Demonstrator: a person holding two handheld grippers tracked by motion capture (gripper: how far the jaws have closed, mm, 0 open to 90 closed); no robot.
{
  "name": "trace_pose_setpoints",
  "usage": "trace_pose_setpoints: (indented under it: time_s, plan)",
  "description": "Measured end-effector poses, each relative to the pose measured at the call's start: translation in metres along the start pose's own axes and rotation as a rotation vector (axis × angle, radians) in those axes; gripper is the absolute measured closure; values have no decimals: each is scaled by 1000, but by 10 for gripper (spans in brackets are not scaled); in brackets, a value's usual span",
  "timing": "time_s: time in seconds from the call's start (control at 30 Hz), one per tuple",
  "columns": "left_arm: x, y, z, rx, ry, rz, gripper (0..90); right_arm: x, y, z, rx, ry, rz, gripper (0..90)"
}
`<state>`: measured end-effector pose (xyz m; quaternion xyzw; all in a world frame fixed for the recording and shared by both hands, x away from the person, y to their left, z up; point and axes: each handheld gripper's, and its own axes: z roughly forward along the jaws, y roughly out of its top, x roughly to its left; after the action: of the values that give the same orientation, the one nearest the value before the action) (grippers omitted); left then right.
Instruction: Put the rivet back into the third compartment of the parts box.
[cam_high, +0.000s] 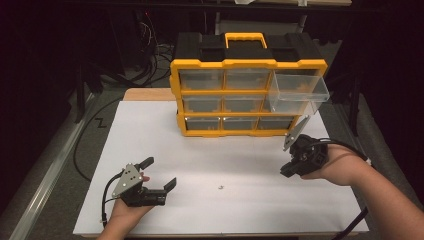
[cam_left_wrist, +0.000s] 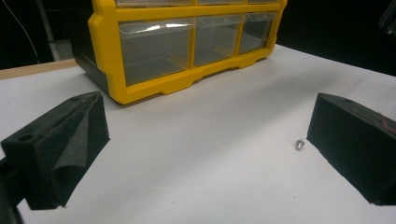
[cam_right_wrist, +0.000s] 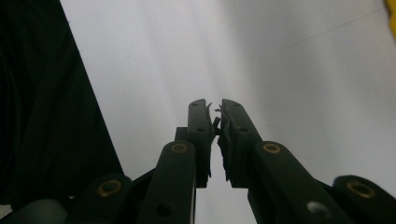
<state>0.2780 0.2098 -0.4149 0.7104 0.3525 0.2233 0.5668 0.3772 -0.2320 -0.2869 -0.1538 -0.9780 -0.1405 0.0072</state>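
**One screw in the jaws, one left on the mat**

Your right gripper (cam_right_wrist: 215, 116) is clamped shut on a tiny dark part, probably a screw (cam_right_wrist: 216, 122); too small to be sure. It sits just below the pulled-out top-right drawer (cam_high: 299, 90) of the yellow organizer (cam_high: 247, 64), so the drop-in remains. Your left gripper (cam_high: 159, 173) rests wide open and empty. A second small screw (cam_high: 220, 188) lies on the white mat (cam_high: 150, 130), beside the left gripper.

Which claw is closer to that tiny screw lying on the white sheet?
Left. The left claw sits open just beside the tiny screw, one tip close to it; the right claw is farther off, nearer the pulled-out drawer.
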Motion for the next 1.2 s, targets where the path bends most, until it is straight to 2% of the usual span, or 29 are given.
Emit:
trace_pose_setpoints:
  time_s: [0.53,0.8,1.2]
  plan:
    - [-2,0,0,2,-5,2,3,-3,27,-85,-35,-47,-4,840]
    - [-2,0,0,3,-11,6,3,-9,35,-126,-38,-94,-1,841]
    - [-2,0,0,-4,-20,6,3,-21,56,-161,-35,-146,-3,840]
